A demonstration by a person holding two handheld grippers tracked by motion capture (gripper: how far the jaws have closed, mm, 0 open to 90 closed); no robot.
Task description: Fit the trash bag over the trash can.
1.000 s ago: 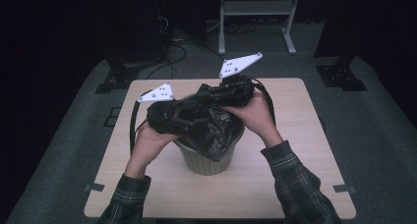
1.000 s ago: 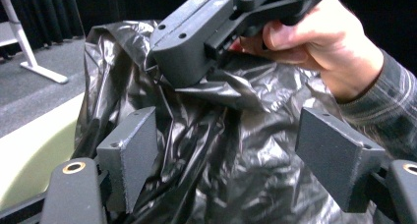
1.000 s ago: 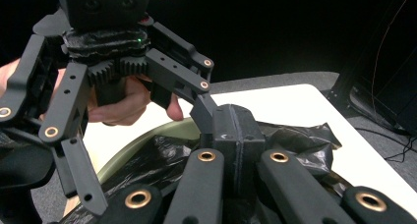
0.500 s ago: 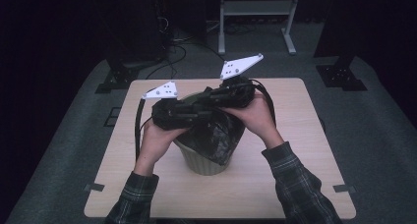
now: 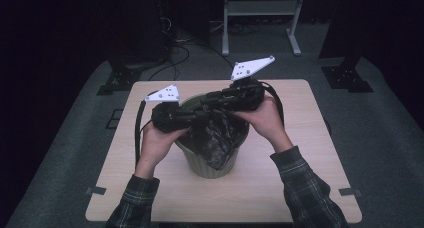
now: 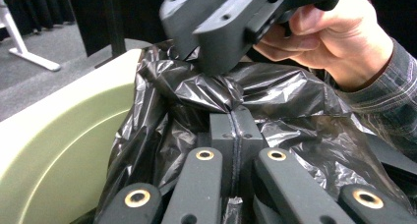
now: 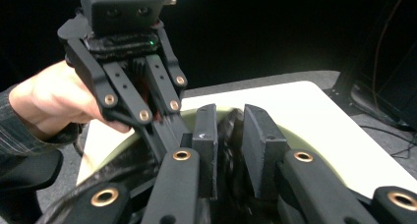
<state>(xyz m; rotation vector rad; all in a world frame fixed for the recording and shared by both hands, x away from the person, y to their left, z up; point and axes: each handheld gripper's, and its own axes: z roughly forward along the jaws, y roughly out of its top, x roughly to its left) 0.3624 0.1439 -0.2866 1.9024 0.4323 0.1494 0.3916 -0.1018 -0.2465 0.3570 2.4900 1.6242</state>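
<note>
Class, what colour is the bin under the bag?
Pale green bin, clearest in the left gripper view.

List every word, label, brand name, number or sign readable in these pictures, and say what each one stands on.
None: no readable text in any view.
Black bin bag: plain crinkled plastic, no print.
Green bin: bare ribbed wall, no label.
Left gripper and right gripper: black parts and brass rivets, no lettering.
Grey plate on the right gripper: dots only, no characters.
Table: bare wood, no markings.
</note>
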